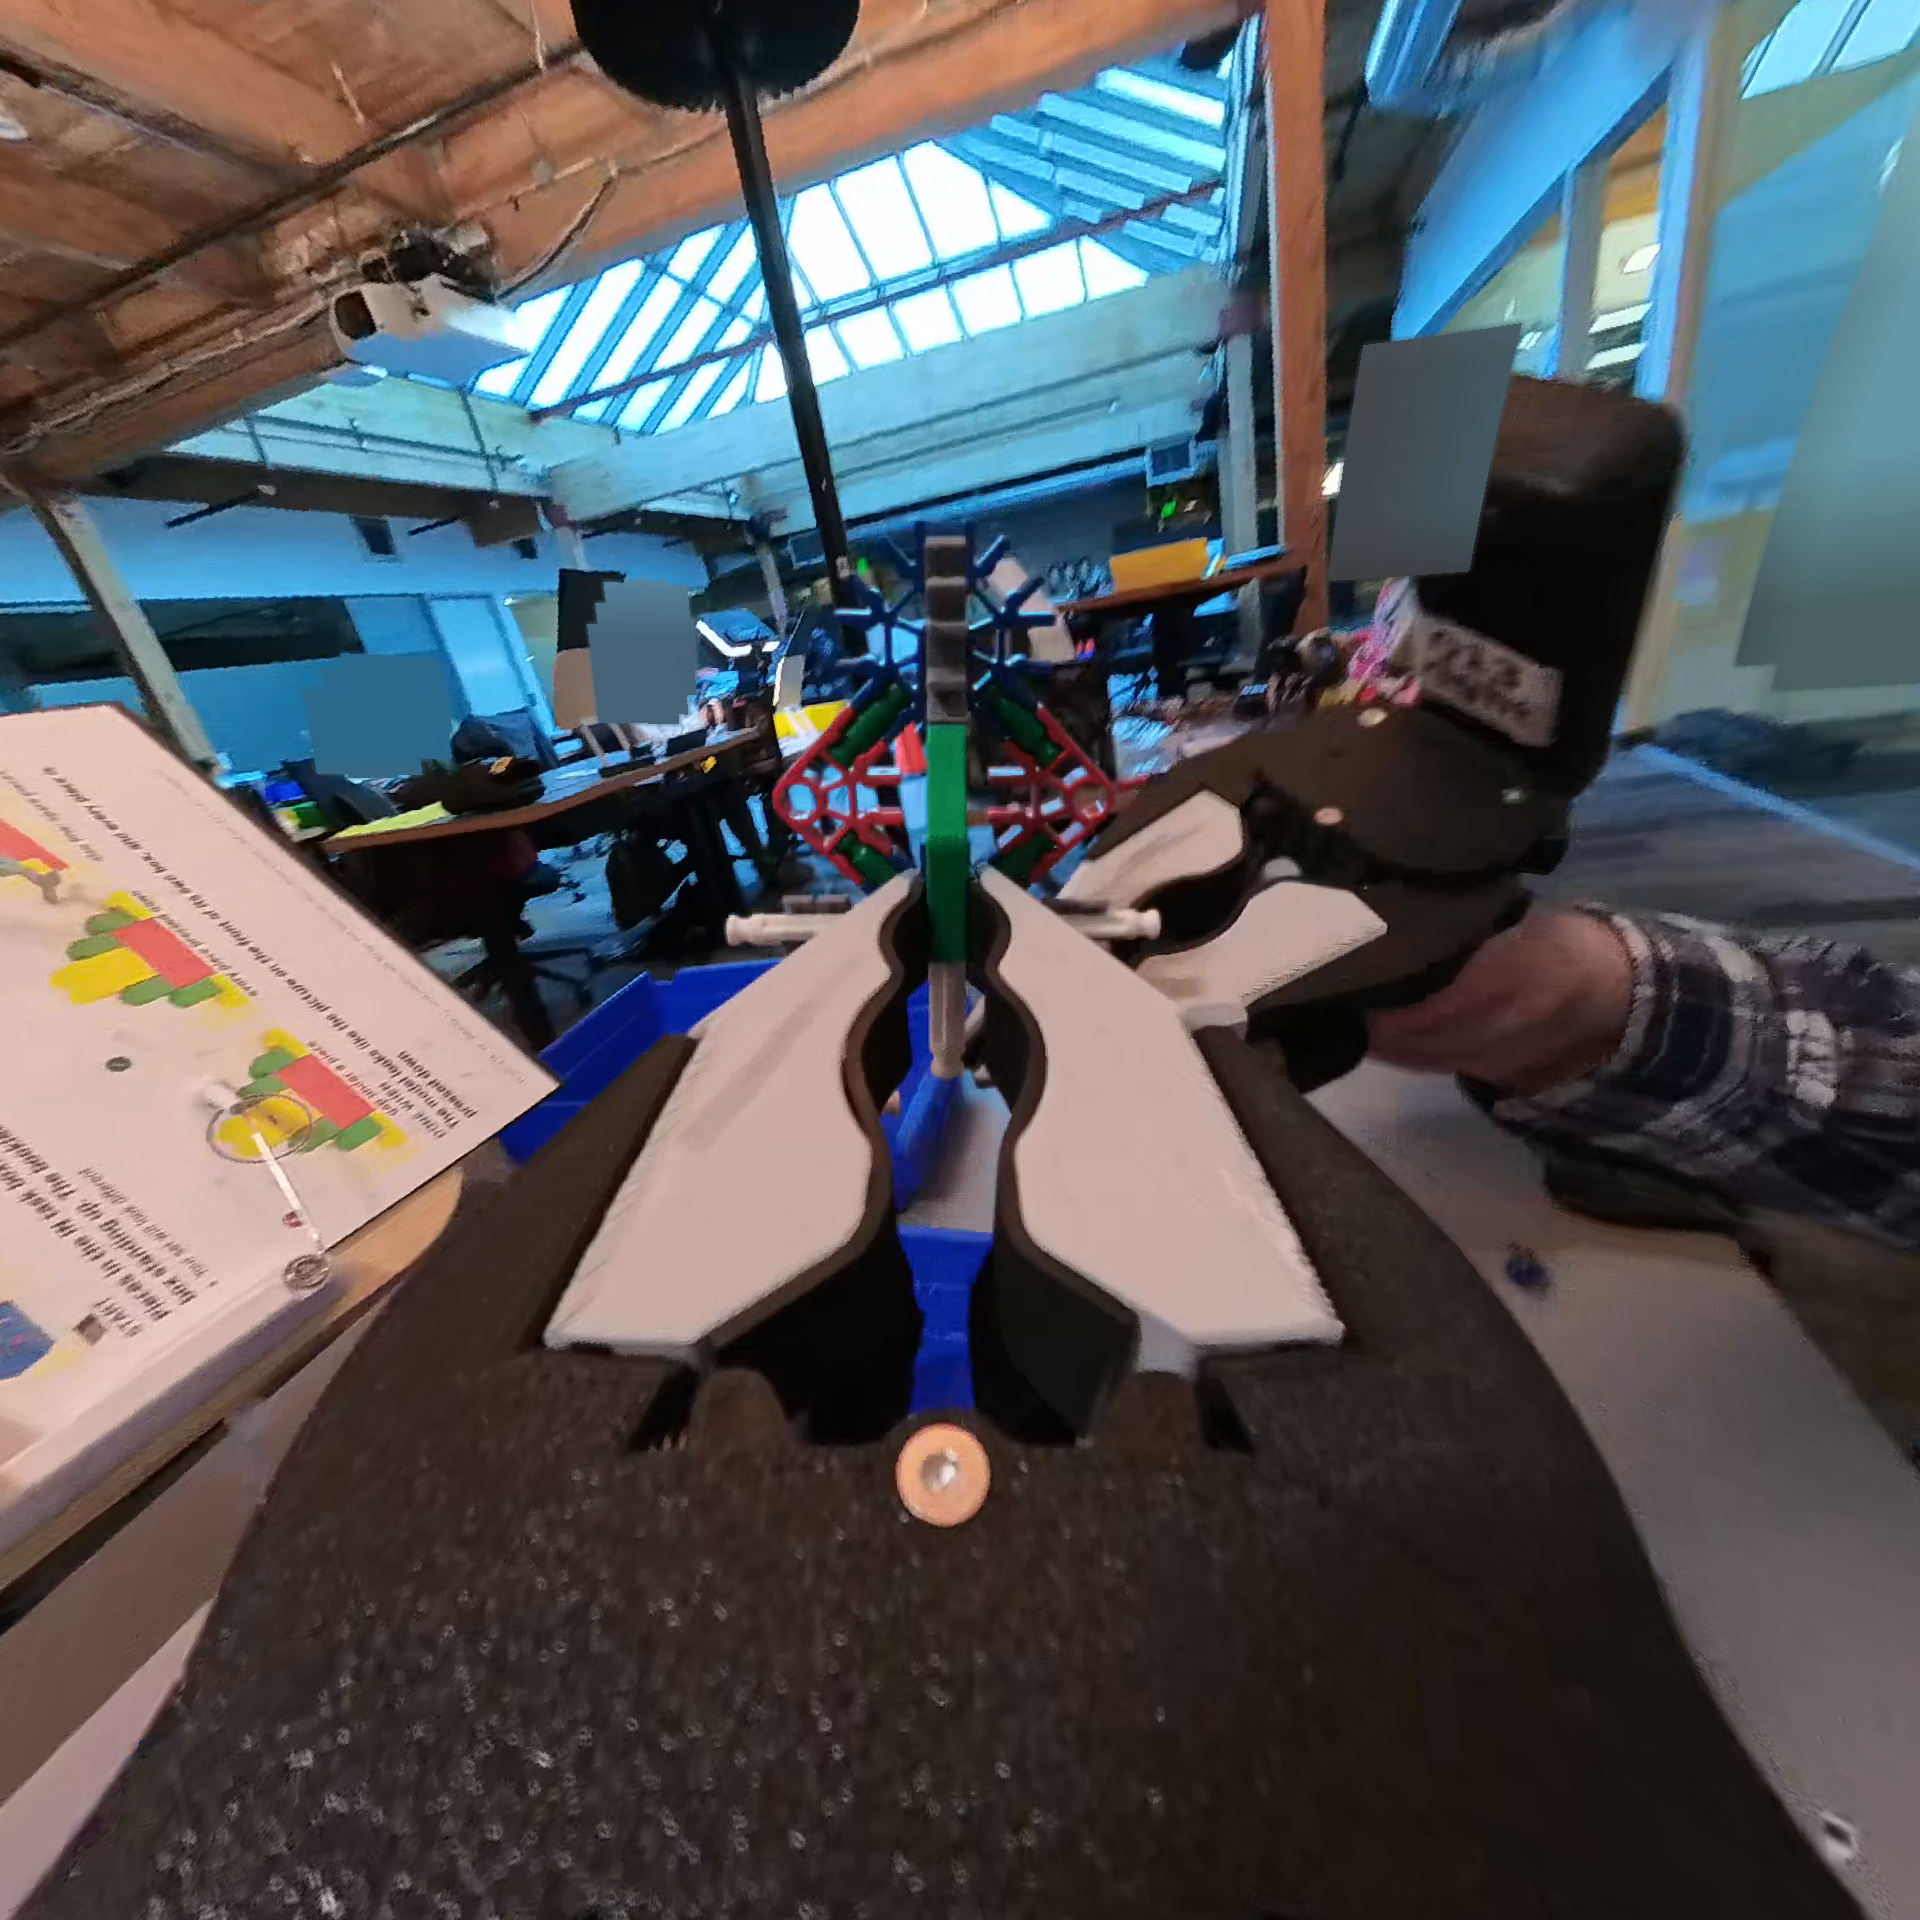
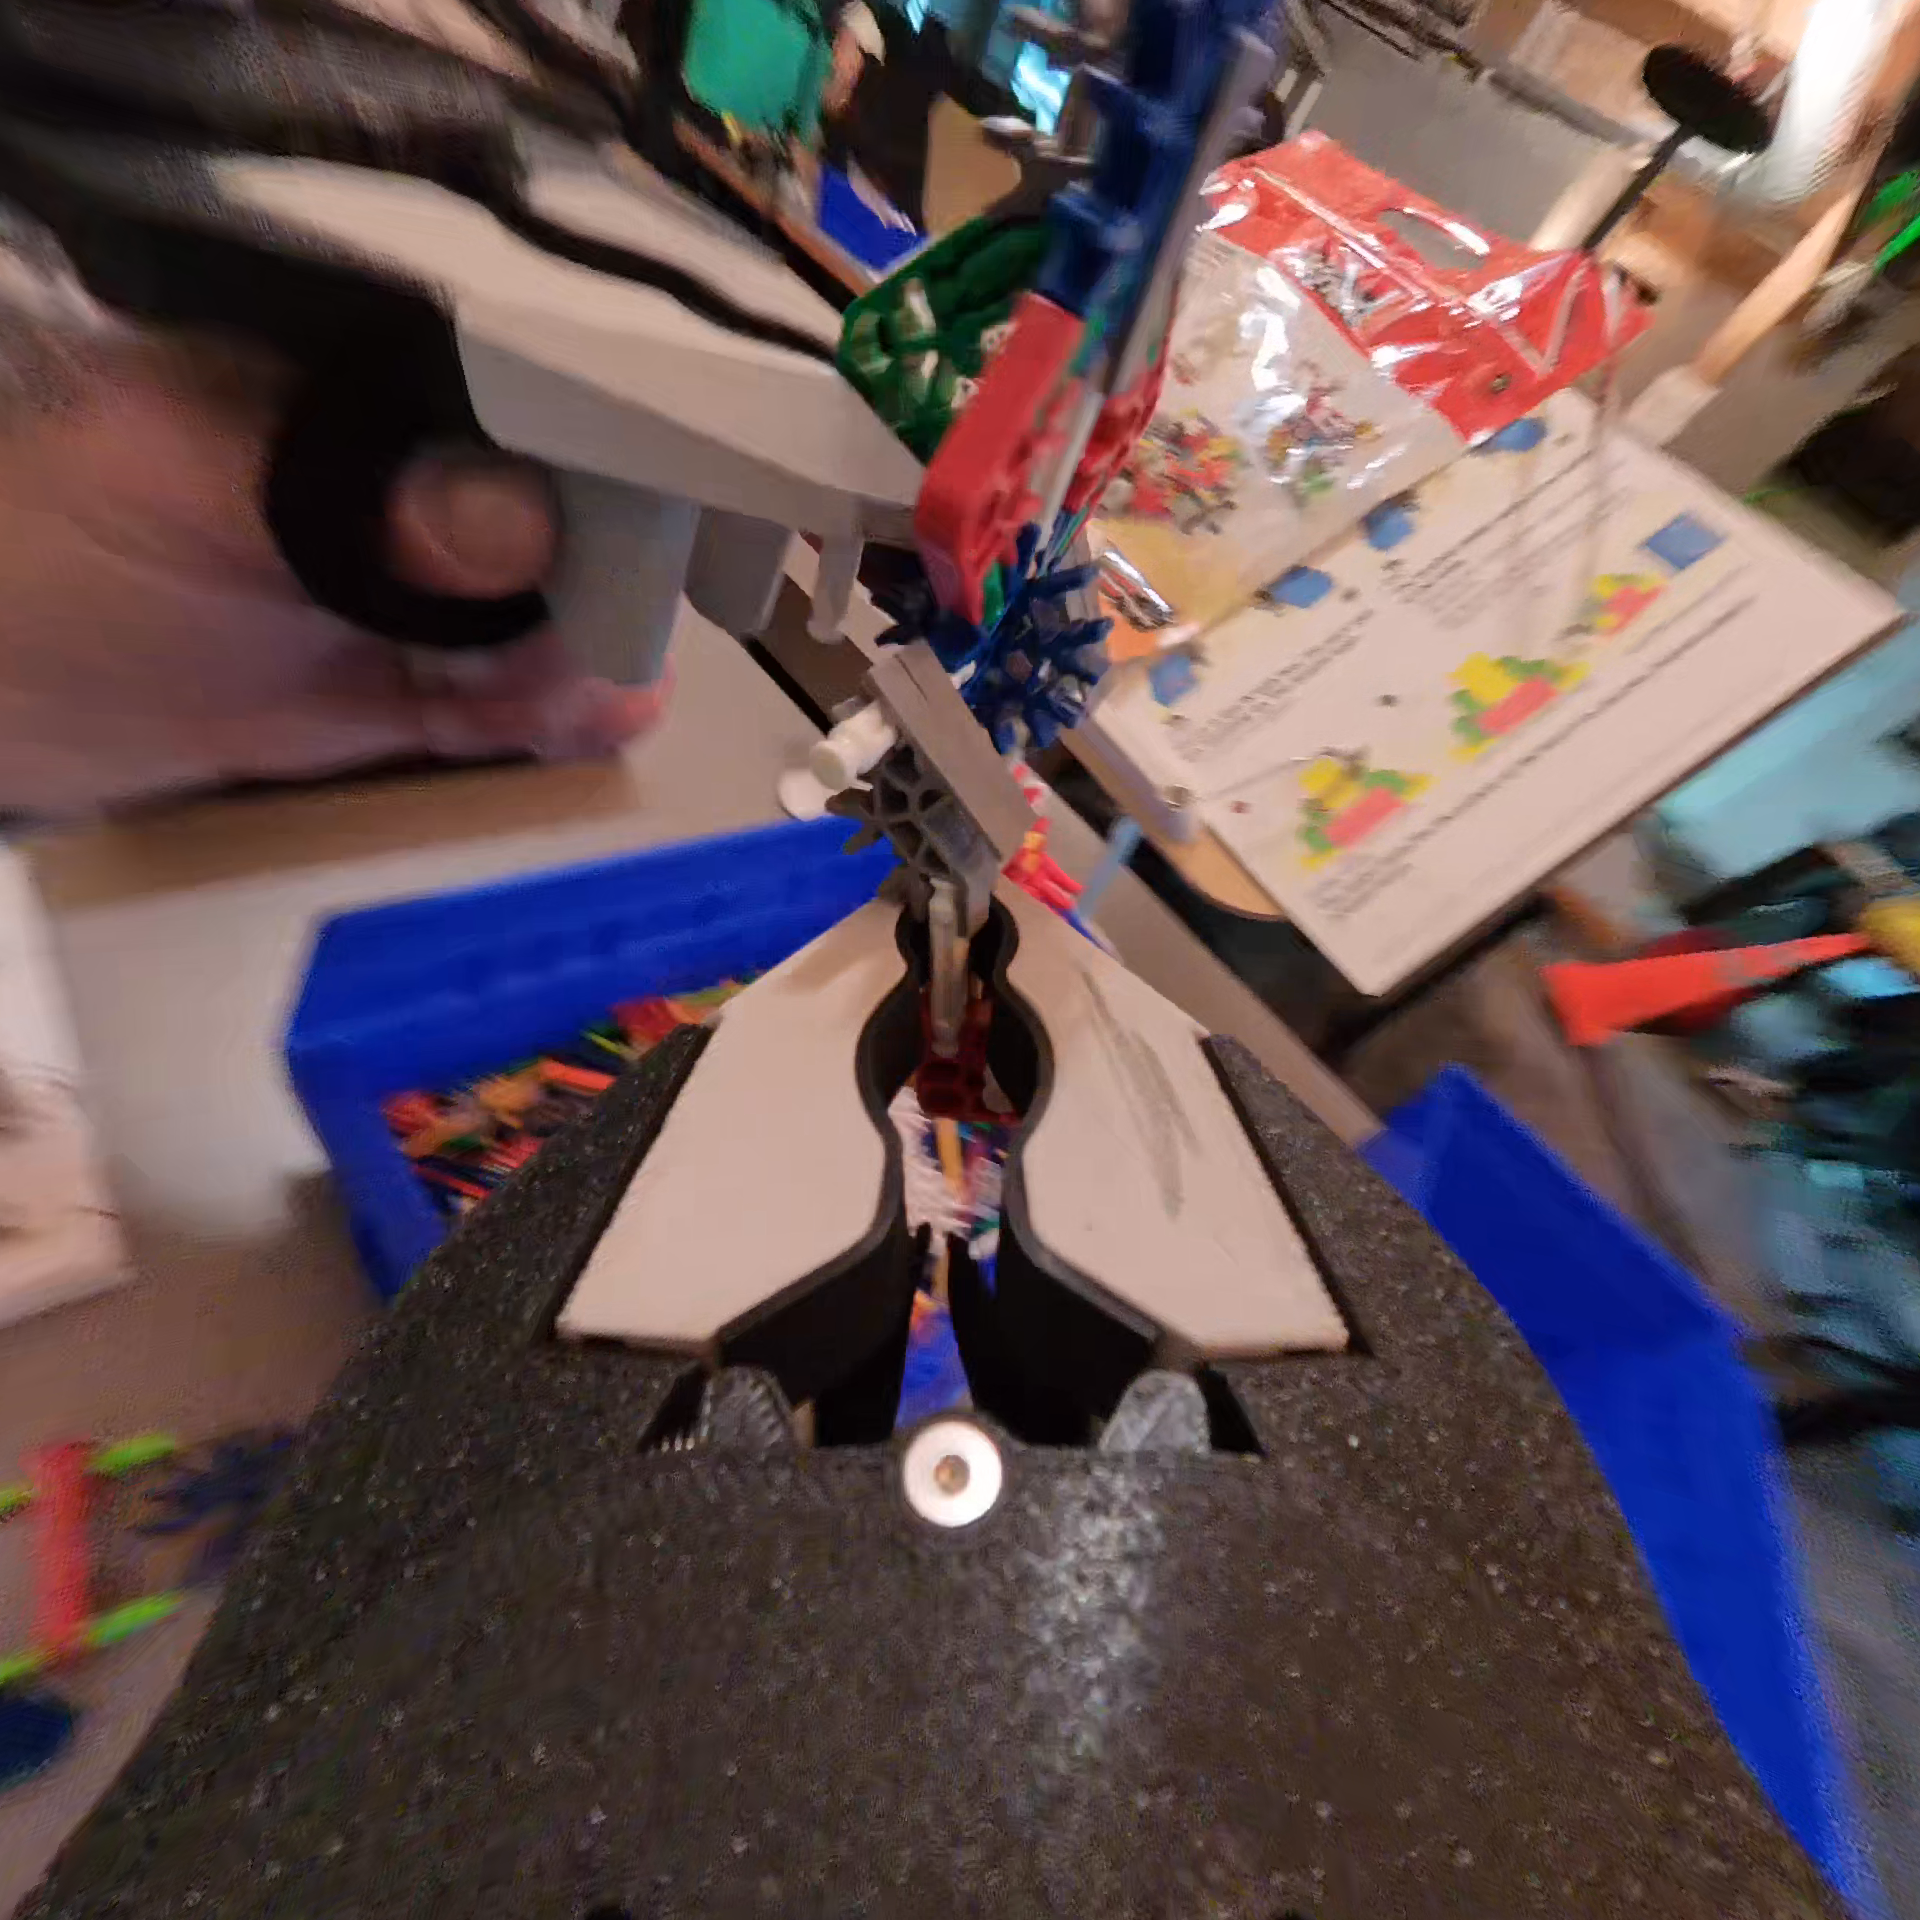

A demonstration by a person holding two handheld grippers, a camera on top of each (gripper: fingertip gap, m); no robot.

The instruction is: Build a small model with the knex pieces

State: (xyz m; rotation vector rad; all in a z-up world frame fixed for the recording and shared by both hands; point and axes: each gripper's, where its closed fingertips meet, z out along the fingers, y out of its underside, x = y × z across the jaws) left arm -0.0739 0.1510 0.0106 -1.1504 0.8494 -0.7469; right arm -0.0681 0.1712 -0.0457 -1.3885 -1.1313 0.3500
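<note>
Your left tongs [image 1: 948,940] are closed on the green flat plastic piece [image 1: 945,831] of the red, blue and green rod-and-connector model [image 1: 940,727], held up above the blue plastic bin [image 2: 520,966]. Your right tongs [image 2: 951,935] grip its thin white rod [image 2: 943,971] under the grey connector [image 2: 914,816]. If you twist the two hands against each other, I judge the joints may pop apart and the pieces fall into the bin.

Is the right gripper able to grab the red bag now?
Probably not. The right gripper is already shut on a toy piece, and the toy model sits between it and the red bag.
</note>
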